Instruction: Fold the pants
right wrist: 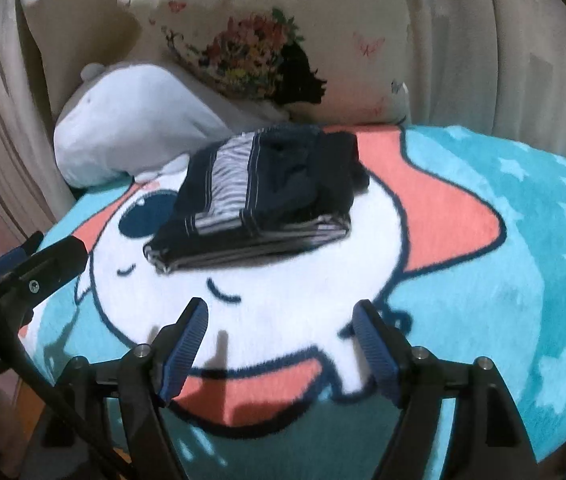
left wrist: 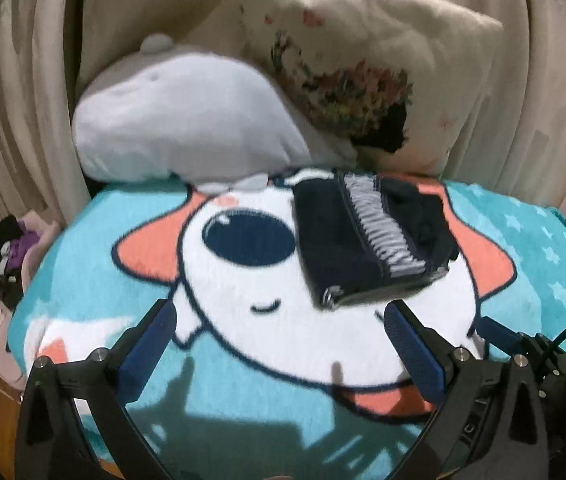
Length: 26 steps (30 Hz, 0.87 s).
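Dark navy pants [left wrist: 367, 236] with a grey striped band lie folded into a compact stack on a teal cartoon blanket [left wrist: 243, 400]; the right wrist view shows the same pants [right wrist: 267, 196] as a layered bundle. My left gripper [left wrist: 279, 312] stands wide open just in front of the stack, with nothing between its blue pads [left wrist: 151, 344]. My right gripper [right wrist: 281, 310] is open too, a short way back from the pants, above the blanket [right wrist: 503, 280]. Part of the left gripper [right wrist: 43, 264] shows at the left edge of the right wrist view.
A grey plush cushion [left wrist: 179, 120] and a floral pillow [left wrist: 363, 60] lean against beige curtains behind the blanket. A pile of dark and purple clothes [left wrist: 7, 248] sits off the blanket's left edge. The plush [right wrist: 131, 120] and pillow [right wrist: 267, 40] also appear behind the pants.
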### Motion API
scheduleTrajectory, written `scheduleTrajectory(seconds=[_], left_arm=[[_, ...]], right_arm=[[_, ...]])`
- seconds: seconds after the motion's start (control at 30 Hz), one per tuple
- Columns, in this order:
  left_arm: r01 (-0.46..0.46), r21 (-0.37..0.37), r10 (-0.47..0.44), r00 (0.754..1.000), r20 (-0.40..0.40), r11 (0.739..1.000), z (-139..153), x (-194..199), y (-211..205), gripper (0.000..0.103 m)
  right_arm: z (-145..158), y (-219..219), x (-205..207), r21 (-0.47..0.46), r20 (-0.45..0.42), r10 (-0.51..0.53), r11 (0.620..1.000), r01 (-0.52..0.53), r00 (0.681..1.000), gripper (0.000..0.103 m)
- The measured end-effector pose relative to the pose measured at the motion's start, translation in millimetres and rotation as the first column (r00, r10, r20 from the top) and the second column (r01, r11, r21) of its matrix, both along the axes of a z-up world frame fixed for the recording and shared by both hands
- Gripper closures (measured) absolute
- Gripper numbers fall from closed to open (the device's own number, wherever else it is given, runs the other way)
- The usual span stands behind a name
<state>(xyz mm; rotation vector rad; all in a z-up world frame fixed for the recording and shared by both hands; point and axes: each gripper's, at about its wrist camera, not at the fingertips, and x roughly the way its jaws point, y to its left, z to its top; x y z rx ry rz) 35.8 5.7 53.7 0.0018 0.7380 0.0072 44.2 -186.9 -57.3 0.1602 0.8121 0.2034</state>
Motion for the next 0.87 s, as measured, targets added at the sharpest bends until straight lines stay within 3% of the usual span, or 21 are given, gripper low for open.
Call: scheduleTrajectory(seconds=[0.4,0.87], left_arm=[[0.000,-0.043,-0.005,0.993,-0.114,0.999,-24,7,7,0.000],[0.022,-0.027,-0.025,0.992,-0.123,0.999,-30,12,9,0.000]], right_arm=[[-8,11,2,-0.038,-0.043,0.024,0.999,-0.026,0.999,0.021],[-8,21,13,-0.073,-0.054,0.038,0.996,-0.041,0.998,0.019]])
